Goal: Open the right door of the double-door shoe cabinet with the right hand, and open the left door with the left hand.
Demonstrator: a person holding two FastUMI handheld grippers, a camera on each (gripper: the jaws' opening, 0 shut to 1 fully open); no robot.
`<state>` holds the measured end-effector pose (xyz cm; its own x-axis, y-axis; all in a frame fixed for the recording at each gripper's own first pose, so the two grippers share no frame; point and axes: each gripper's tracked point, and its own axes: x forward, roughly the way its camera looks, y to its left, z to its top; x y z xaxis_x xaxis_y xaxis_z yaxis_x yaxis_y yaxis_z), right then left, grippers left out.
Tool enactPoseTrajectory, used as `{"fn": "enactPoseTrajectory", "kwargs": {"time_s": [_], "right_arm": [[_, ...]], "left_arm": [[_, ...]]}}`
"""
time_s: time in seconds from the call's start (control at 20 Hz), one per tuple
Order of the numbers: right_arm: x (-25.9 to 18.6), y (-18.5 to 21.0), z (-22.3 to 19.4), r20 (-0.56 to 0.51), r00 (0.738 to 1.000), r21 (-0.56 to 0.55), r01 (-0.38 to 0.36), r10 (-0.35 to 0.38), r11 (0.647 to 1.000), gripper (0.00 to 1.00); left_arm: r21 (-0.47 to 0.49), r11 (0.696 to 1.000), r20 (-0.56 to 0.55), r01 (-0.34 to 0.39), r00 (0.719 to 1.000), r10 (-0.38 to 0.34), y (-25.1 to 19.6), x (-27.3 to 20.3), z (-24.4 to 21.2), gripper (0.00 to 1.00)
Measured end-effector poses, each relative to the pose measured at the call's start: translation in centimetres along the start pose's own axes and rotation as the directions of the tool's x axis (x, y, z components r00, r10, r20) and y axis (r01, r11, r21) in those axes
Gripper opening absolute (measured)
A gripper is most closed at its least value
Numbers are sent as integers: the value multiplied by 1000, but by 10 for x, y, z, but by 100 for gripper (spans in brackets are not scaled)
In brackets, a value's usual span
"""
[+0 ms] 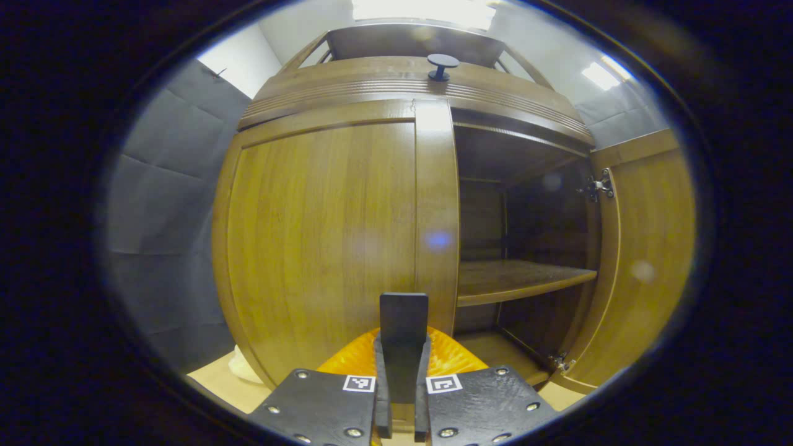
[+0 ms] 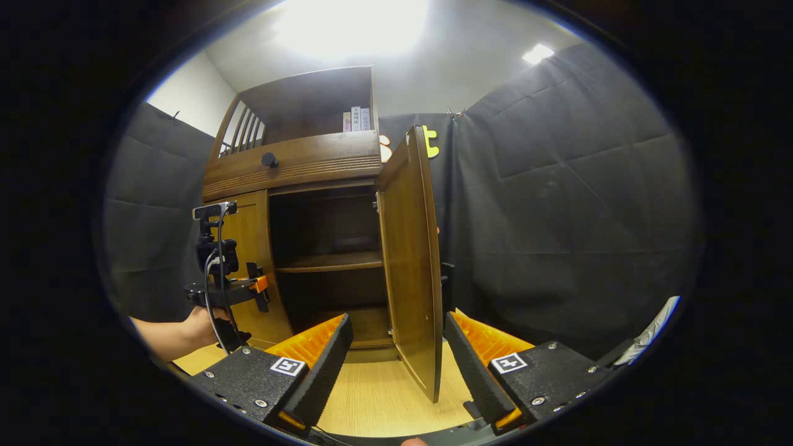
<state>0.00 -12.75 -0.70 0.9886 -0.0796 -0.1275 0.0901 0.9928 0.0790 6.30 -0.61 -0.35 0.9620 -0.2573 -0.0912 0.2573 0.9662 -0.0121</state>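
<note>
The shoe cabinet (image 1: 347, 93) is standing against the booth wall, a dark knob (image 1: 442, 65) projecting from the drawer band above its doors. The right door (image 2: 412, 260) is hanging swung wide open, its free edge pointing toward the near side and lying between the spread fingers of the right gripper (image 2: 396, 347), which are touching neither face. The left door (image 1: 322, 241) is sitting closed, directly ahead of the left gripper (image 1: 403, 322), whose fingers are pressing together with nothing between them, just short of the door's inner edge. Inside the open right half a shelf (image 1: 520, 279) is showing. In the right gripper view a hand (image 2: 204, 325) is holding the left gripper's handle at the far left.
</note>
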Motion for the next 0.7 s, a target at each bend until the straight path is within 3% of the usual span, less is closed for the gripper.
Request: {"fn": "enactPoseTrajectory", "kwargs": {"time_s": [0.7], "right_arm": [[8, 18, 0, -4, 993, 11, -117, 117, 993, 93]], "left_arm": [[-9, 999, -4, -52, 999, 52, 3, 3, -3, 14]]}}
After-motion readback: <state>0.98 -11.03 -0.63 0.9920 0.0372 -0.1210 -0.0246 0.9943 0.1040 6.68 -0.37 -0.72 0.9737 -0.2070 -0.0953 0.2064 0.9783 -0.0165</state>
